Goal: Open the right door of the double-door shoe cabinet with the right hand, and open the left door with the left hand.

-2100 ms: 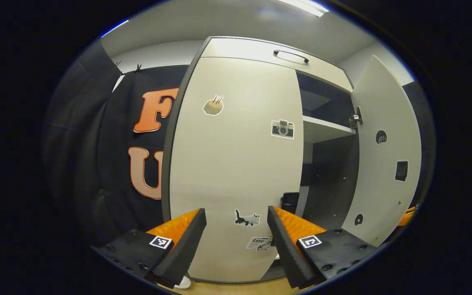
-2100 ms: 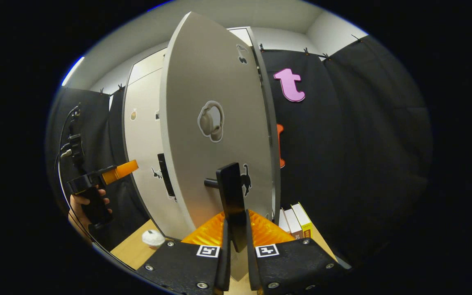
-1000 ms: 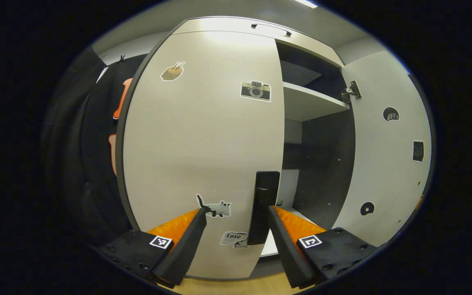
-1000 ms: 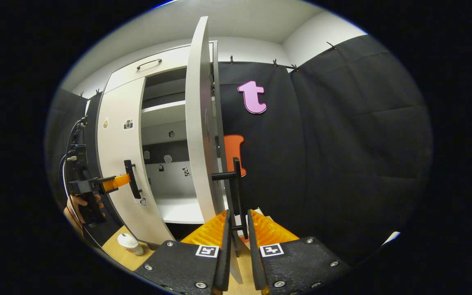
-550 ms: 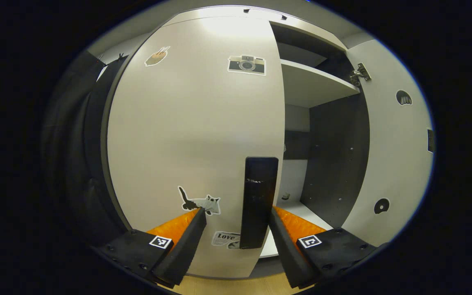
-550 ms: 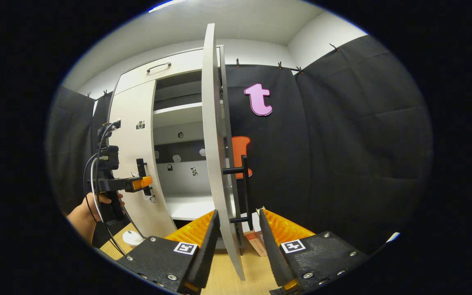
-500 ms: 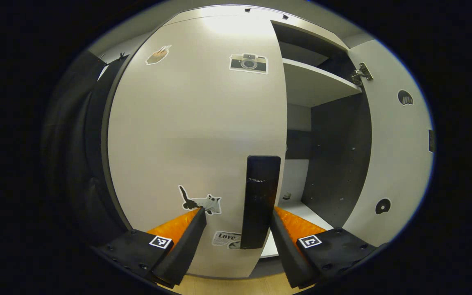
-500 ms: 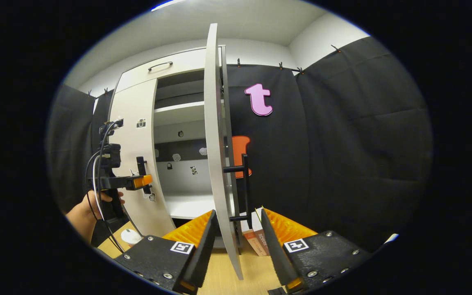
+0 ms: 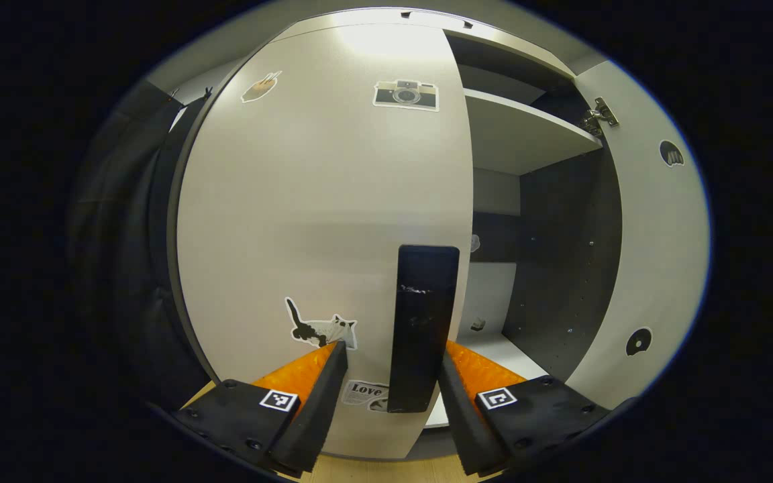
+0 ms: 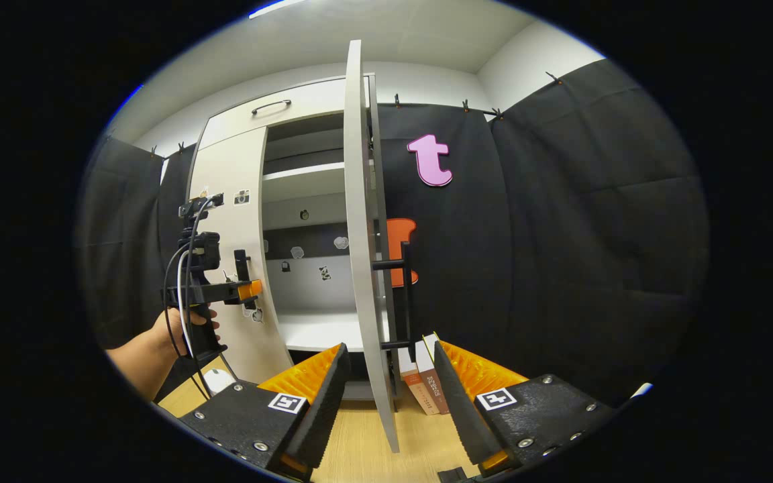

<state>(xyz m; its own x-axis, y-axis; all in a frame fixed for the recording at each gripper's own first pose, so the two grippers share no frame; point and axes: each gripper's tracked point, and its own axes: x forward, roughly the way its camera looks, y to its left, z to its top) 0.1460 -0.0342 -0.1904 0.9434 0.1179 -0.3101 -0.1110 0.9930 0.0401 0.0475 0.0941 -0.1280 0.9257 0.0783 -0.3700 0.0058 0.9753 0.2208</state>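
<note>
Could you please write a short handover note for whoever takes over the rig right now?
Right gripper: jaws open, straddling the edge of the right door, gripping nothing. That door stands wide open, its handle free.
Left gripper: jaws open around the left door handle, not visibly pressing on it. In the right gripper view the left gripper is held by a hand at that handle.
Left door looks closed.
Done: right door opened.
Left: close the jaws on the left handle and pull that door open.
</note>
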